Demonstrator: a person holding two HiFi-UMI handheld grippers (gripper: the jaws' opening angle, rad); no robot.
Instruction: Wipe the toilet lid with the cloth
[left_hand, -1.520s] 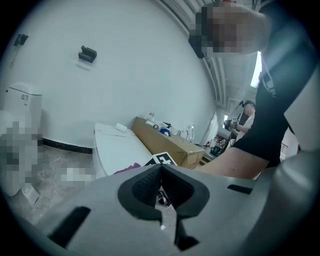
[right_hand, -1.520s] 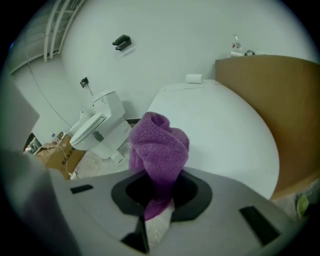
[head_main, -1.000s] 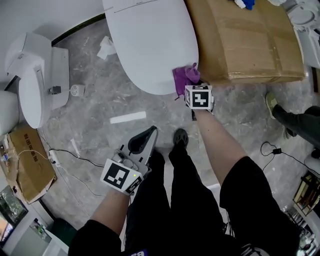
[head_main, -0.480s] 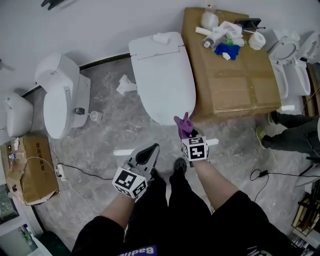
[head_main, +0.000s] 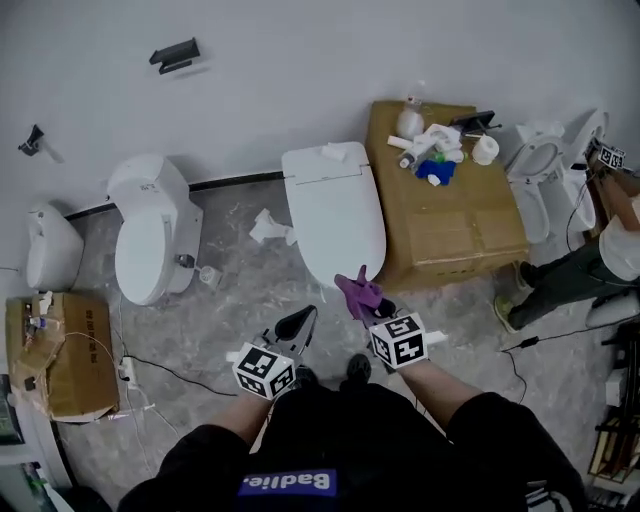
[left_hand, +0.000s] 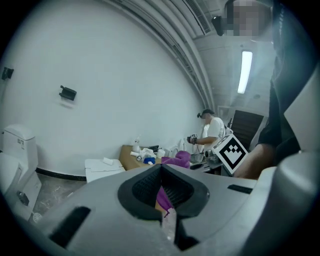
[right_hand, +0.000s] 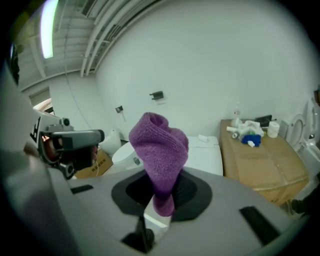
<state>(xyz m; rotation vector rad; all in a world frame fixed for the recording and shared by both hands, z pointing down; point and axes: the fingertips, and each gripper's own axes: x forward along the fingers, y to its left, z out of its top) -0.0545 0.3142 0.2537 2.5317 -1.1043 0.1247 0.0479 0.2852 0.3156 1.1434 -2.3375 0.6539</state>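
Note:
The white toilet with its lid (head_main: 335, 215) closed stands against the wall in the head view. A purple cloth (head_main: 357, 294) sticks up from my right gripper (head_main: 370, 306), which is shut on it, in the air in front of the lid's front edge and clear of it. In the right gripper view the cloth (right_hand: 161, 149) stands bunched above the jaws of the right gripper (right_hand: 159, 204), with the lid (right_hand: 205, 152) behind. My left gripper (head_main: 299, 322) is shut with nothing in it, to the left of the cloth. The left gripper (left_hand: 162, 194) shows its jaws closed together.
A cardboard box (head_main: 450, 225) with bottles and rags on top stands right of the toilet. Another toilet (head_main: 150, 240) stands at the left, more toilets (head_main: 545, 170) at the right. A person (head_main: 600, 250) stands at far right. Crumpled paper (head_main: 268, 228) and cables (head_main: 150, 365) lie on the floor.
Both grippers have risen and drawn back from the toilet. The cloth has lifted off the lid's front edge. The head view now takes in much more of the room.

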